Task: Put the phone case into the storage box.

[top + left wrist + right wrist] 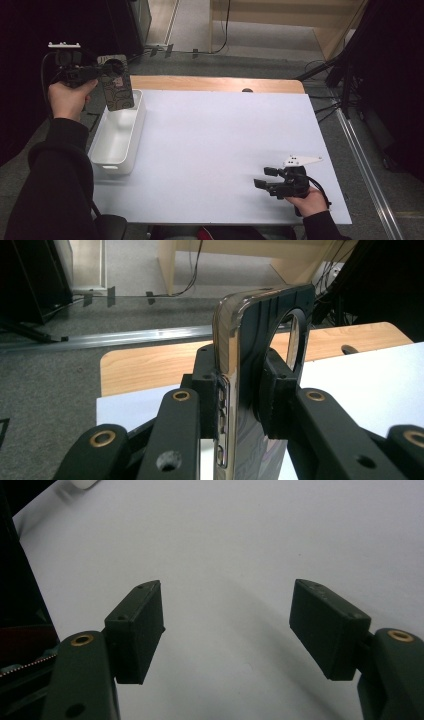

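Observation:
A phone case [118, 90] with a dark patterned back and a round camera cut-out hangs upright over the far end of the white bin [136, 131]. My left gripper [104, 74] is shut on it and held high at the table's left. In the left gripper view the case [245, 350] stands edge-on, its shiny rim and side buttons toward the camera, and both pads of the left gripper [240, 405] press its faces. My right gripper [261, 178] rests low near the front right of the white sheet [215, 145]. Its jaws are open, and the right gripper [227, 625] has nothing but the sheet between them.
The bin looks empty and lies lengthwise along the sheet's left edge. A strip of wooden tabletop [210, 83] shows behind the sheet, with a small dark object [246, 90] on it. Cables, a metal rail [367, 165] and wooden furniture surround the table.

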A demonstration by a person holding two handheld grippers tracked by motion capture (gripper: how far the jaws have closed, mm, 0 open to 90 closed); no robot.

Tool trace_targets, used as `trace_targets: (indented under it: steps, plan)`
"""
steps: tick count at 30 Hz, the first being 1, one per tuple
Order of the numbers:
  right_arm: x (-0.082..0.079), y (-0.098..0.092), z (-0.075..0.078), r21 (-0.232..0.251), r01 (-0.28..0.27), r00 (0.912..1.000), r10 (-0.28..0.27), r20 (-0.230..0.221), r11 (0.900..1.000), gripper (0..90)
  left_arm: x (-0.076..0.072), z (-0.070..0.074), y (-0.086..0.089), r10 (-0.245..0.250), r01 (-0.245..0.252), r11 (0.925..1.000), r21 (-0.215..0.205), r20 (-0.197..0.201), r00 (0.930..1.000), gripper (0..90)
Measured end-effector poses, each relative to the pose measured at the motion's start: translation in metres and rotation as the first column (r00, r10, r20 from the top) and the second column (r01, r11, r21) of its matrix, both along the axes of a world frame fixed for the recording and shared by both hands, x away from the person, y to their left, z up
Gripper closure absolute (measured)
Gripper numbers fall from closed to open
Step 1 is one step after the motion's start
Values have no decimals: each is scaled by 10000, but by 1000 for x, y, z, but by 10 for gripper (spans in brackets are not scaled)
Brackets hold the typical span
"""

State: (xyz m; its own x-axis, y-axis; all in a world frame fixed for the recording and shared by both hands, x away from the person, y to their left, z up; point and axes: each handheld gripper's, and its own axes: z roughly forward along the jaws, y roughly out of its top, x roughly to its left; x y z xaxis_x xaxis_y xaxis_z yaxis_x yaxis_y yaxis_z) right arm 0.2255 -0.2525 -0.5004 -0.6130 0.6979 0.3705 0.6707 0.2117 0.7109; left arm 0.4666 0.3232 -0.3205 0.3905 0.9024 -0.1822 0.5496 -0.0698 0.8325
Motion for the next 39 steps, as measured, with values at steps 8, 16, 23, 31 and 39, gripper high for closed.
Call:
trace_targets:
  steps: [8, 16, 23, 31, 39]
  plan:
    - [1, -1, 1, 21, 4, 10000, -4, 40, 10000, 287, 8, -14, -1, 20, -20, 10000, -21, -80, 10000, 730]
    - [2, -2, 0, 131, 8, 10000, -8, 23, 9999, 287, 15, -24, 0, 242, -243, 9995, -178, -44, 9997, 730]
    - [2, -2, 1, 180, 40, 10000, -40, 19, 9998, 287, 20, -32, -4, 213, -212, 9998, 68, -130, 9997, 730]
    - [2, -3, 0, 370, 64, 10000, -64, -5, 9993, 287, 24, -43, -3, 237, -237, 9997, 50, -157, 9996, 730]
    - [2, -4, 1, 388, 93, 10000, -93, -25, 9992, 287, 29, -53, -2, 164, -161, 9997, 198, -166, 9997, 730]
